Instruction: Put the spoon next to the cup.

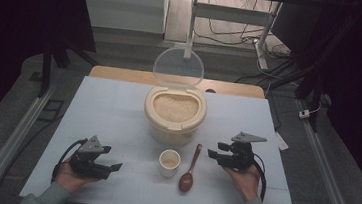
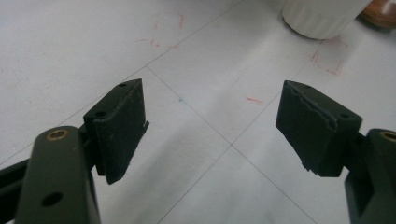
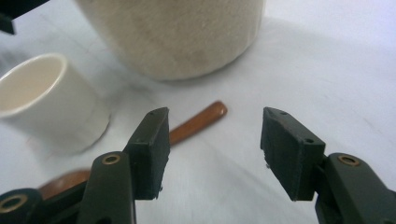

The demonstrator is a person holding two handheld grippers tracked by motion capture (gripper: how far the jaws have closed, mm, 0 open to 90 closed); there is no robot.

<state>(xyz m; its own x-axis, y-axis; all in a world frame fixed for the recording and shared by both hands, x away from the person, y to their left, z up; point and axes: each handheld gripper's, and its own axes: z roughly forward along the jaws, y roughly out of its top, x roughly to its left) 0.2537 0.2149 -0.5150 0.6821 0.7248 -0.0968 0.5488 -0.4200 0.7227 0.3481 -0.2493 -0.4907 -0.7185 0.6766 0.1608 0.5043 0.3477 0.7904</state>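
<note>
A cream rice bucket full of rice stands mid-table with its clear lid tipped up behind it. In front of it are a small white cup and a brown wooden spoon, which lies flat to the cup's right. My left gripper rests low at the front left, open, with bare mat between its jaws. My right gripper hovers just right of the spoon, open and holding nothing. In the right gripper view the spoon's handle lies beyond the left jaw, next to the cup and the bucket.
A white mat with faint red marks covers the table. The cup's base and part of the spoon show far off in the left gripper view. A metal stand and cables are on the floor behind the table.
</note>
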